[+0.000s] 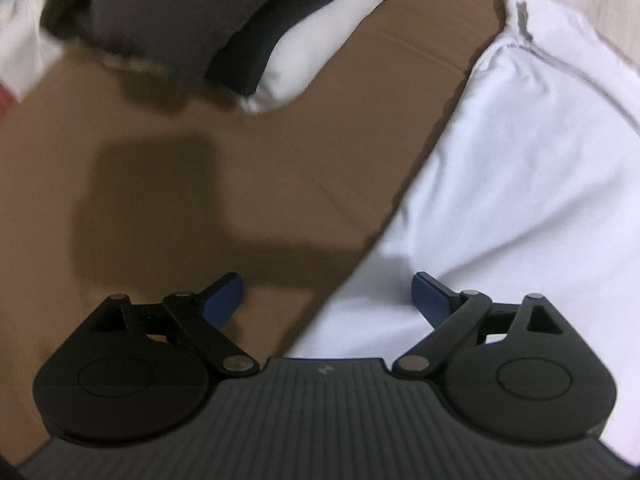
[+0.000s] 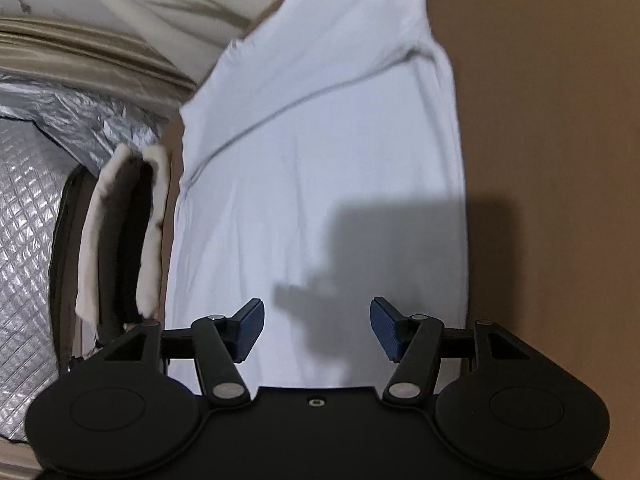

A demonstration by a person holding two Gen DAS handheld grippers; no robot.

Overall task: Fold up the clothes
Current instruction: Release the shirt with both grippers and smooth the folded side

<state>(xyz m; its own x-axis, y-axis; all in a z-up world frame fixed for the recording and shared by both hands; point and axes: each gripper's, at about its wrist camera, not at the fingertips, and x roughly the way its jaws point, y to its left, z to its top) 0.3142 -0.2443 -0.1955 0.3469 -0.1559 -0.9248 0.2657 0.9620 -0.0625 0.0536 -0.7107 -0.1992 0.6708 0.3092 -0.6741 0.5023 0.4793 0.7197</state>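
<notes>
Both of my hand-held grippers, left (image 1: 328,300) and right (image 2: 316,328), hover spread and empty above the white shirt (image 2: 320,168) lying flat on the brown bench (image 1: 168,200), and I judge a shallow pinch could catch only one layer, dragging the cloth askew.

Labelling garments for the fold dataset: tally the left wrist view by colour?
White: 2, the shirt under the open left gripper and a white piece in the far pile.
Grey: 1, the grey garment.
Navy: 1, the navy layer.
Total: 4. The pile is blurred, so its split is approximate.
</notes>
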